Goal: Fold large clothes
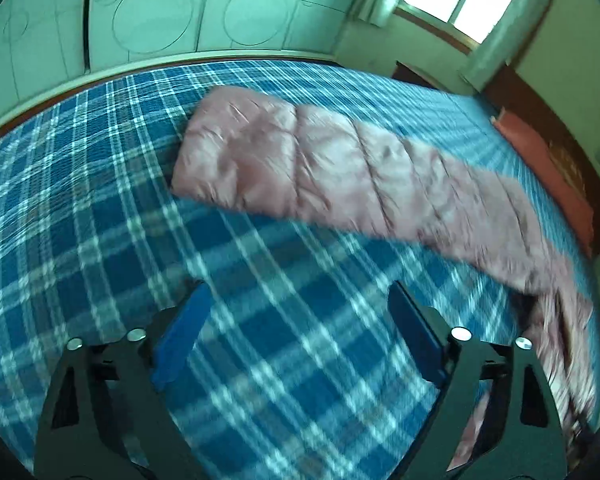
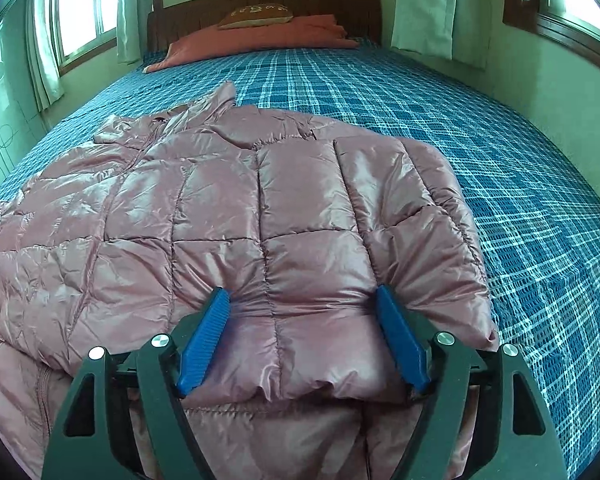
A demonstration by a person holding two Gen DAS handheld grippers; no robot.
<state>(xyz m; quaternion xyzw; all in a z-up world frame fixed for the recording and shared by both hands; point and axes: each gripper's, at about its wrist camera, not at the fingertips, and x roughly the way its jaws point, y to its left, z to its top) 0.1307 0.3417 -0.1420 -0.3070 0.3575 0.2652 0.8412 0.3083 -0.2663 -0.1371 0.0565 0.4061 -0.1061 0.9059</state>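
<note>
The pink quilted puffer jacket (image 2: 228, 216) lies spread on the blue plaid bed (image 2: 520, 184), its hem at the near edge and its collar pointing toward the headboard. One side panel appears folded inward over the body, making a thick doubled edge on the right of the right wrist view. The left wrist view shows one sleeve (image 1: 300, 156) lying straight out across the sheet, well away from the body. By this reading the fold is at an early stage: one side is turned in, while the outstretched sleeve, the other side and the final lengthwise fold are not yet done.

The right tool (image 2: 304, 340) sits over the hem with its blue pads (image 2: 204, 344) spread, the padded fabric bulging up between them; whether the pads press the cloth cannot be told for sure, and it does not look like a firm pinch. The left tool (image 1: 296, 336) hangs over bare sheet, its jaws wide apart with nothing between them, the sleeve beyond it.

An orange blanket (image 2: 260, 36) and a pillow (image 2: 256, 14) lie at the headboard, clear of the work.
</note>
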